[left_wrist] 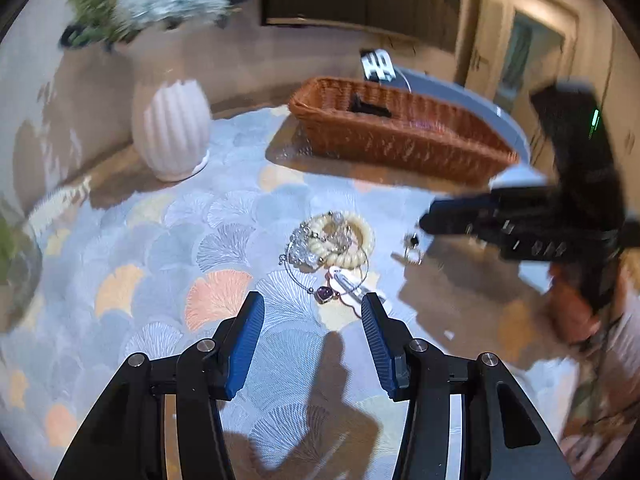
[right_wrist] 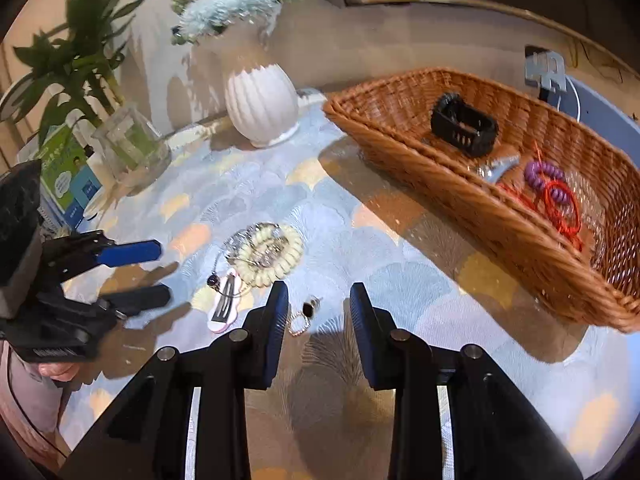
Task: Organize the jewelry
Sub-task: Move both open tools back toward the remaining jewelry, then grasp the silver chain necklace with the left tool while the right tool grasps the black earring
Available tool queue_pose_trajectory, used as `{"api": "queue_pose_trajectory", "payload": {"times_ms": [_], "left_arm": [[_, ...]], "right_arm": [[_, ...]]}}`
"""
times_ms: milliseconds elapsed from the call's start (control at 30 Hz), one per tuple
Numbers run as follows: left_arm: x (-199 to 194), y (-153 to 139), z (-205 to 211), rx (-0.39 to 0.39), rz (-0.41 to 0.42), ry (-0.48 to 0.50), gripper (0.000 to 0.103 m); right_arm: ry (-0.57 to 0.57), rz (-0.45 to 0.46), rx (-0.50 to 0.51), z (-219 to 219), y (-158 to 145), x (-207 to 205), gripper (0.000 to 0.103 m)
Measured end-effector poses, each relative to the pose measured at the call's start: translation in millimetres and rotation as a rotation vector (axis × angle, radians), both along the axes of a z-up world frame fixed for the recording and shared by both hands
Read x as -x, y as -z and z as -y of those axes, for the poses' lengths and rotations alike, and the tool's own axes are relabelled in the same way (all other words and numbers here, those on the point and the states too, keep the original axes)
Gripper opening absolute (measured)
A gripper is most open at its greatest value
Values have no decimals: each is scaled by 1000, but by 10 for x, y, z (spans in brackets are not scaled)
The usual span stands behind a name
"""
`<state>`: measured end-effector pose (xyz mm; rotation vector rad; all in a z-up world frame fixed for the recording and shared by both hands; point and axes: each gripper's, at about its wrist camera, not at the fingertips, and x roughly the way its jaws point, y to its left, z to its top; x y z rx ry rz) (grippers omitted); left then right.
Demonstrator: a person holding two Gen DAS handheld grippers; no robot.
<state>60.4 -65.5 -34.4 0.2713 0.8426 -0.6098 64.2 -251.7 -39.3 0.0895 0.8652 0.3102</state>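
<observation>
A pile of jewelry lies on the patterned cloth: a cream spiral hair tie [left_wrist: 348,242] [right_wrist: 269,254] with a silver chain on it, a purple-stone necklace [left_wrist: 324,293] and a pink hair clip card [right_wrist: 225,307]. My left gripper [left_wrist: 313,303] is open just short of the pile. My right gripper [right_wrist: 319,295] is open, with a small black-stone earring [right_wrist: 309,307] between its fingertips; that earring also shows in the left wrist view [left_wrist: 412,245]. The wicker basket [left_wrist: 404,148] [right_wrist: 500,216] holds a black clip [right_wrist: 464,124], a purple tie and red cord.
A white ribbed vase [right_wrist: 262,106] [left_wrist: 172,128] stands behind the pile. A glass vase with green stems [right_wrist: 130,148] and a green-blue box [right_wrist: 68,178] sit at the left. A blue-grey round object [left_wrist: 480,100] lies behind the basket.
</observation>
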Motion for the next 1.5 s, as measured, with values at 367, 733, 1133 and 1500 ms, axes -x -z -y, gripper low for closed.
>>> {"api": "queue_pose_trajectory", "payload": {"times_ms": [367,733,1133,1500], "left_arm": [[47,-12,263,-39,12,42,52],[-128,182,590,-115,5,27,52],[-293,219,453,-81,5,-68,8],[-416,-146,-495,254,-85,-200,3]], "right_arm": [[-12,-57,-23,34,67,-55,35],[-19,-58,-17,19,65,-23,35],[-37,-58,-15,-10,62,-16,35],[-38,-55,-5,-15,57,-17,35]]}}
